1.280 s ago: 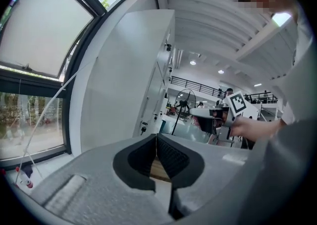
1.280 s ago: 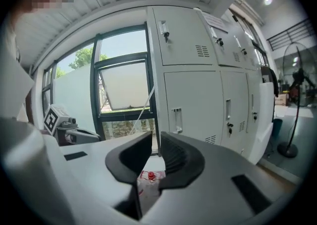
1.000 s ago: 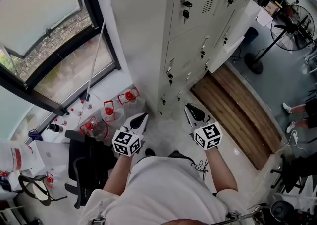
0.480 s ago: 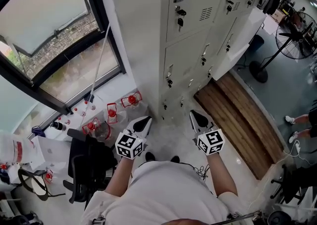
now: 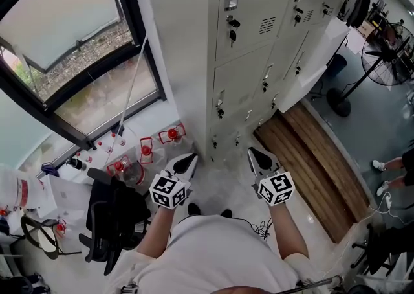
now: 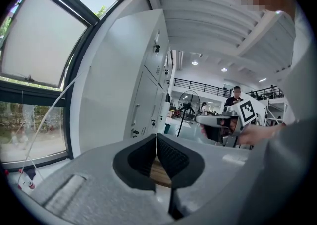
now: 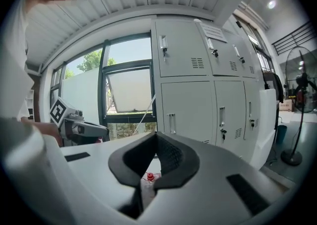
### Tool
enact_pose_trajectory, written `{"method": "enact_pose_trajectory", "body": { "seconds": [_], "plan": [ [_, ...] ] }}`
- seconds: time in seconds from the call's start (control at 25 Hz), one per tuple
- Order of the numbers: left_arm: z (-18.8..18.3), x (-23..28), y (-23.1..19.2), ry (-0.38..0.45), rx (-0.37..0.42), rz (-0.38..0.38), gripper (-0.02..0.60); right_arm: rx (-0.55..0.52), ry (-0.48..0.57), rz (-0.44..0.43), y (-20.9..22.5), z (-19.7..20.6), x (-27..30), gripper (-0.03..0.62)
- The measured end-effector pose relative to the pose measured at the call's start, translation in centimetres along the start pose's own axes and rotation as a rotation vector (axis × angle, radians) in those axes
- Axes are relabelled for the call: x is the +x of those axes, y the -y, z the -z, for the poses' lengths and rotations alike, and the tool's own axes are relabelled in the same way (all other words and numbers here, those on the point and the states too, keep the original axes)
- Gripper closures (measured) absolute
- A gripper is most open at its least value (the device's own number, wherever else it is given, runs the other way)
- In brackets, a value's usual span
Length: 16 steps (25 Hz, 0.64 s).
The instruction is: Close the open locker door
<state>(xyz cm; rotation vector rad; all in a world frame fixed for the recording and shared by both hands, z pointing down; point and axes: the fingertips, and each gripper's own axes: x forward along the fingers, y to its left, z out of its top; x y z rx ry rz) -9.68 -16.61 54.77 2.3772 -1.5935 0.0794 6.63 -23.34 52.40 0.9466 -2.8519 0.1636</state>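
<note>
The left gripper (image 5: 188,159) and the right gripper (image 5: 255,155) each have their jaws pressed together, with nothing between them. The open locker door (image 5: 315,59) juts from the lockers (image 5: 249,46) at one o'clock from the right gripper.

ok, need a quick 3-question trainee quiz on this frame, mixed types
1. Multiple choice: in the head view, the open door is A) far left, B) upper right, C) bottom centre.
2. True or false: the right gripper is shut on that door.
3. Fill in: the bottles have ___ caps.

Key: 1 B; 2 false, its jaws are shut with nothing between them, short of the door; 3 red.
</note>
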Motion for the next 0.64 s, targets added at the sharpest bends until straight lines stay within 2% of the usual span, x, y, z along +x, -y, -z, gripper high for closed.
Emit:
{"method": "enact_pose_trajectory", "body": {
  "seconds": [0.64],
  "plan": [
    [-0.1,0.6,0.4,-0.001,-0.016,-0.004,0.566,0.033,-0.002,-0.007,1.1,0.1,-0.4,0.591]
  ]
}}
